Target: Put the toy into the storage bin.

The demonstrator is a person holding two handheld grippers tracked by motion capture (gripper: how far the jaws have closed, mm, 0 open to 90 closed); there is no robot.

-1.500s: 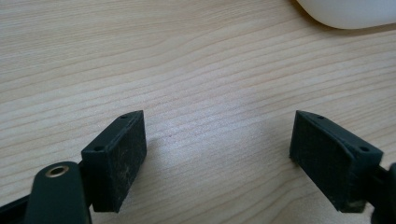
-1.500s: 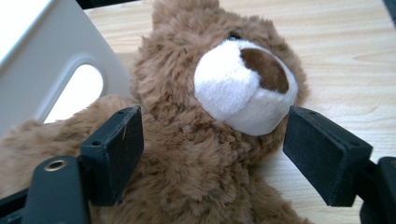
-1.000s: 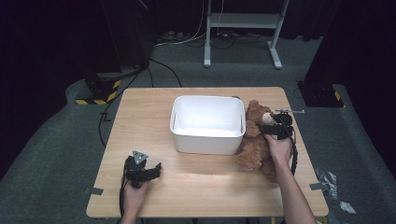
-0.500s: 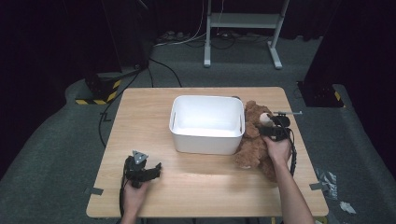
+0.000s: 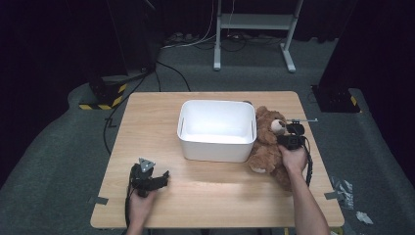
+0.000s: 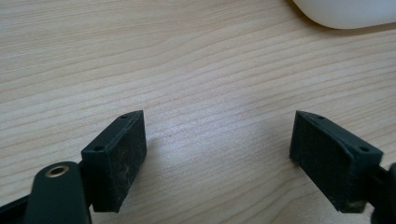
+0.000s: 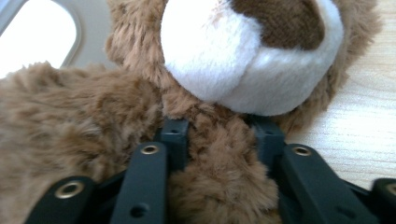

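Nearest to us, our left gripper [image 5: 155, 177] rests on the wooden table [image 5: 215, 196], jaws spread wide with bare wood between them; it has no part in the work yet. Further out on the right, our right gripper [image 7: 219, 135] has just been closing, and its jaws now pinch a fold of brown fur just under the white muzzle of the teddy bear [image 5: 266, 142]. The bear lies on the table, touching the right wall of the white bin [image 5: 215, 149]. We judge the grasp to be made and little else: the bear is not lifted, the bin holds nothing, and the likely carry up over the rim and release inside are all left to do.
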